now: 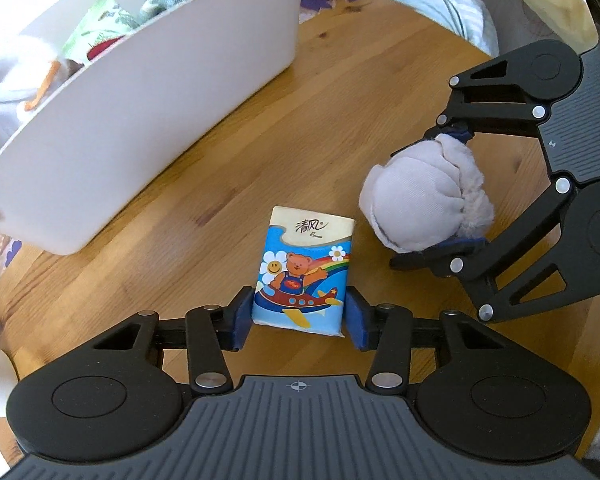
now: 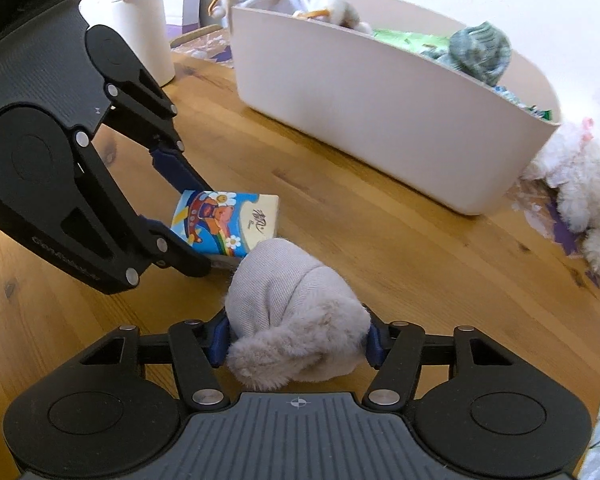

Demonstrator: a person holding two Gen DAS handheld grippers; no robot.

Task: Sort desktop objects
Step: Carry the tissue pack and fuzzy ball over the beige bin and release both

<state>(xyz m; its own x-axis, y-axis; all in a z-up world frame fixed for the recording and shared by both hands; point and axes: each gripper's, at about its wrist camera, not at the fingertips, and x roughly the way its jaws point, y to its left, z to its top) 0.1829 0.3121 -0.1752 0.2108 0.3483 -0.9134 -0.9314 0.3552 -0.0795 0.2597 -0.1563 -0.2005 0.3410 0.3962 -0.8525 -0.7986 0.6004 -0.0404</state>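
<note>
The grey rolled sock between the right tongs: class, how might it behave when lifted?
The grey rolled sock looks soft and fluffy, so it probably squashes under the right tongs. Likely light. Its rolled cuff might loosen, though it is unlikely to slip.

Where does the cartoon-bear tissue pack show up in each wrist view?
Left wrist view: tissue pack low centre, between the left gripper pads on the wooden table.
Right wrist view: tissue pack left of centre, just beyond the grey rolled sock.
Shared landmark: the white bin beyond it.
</note>
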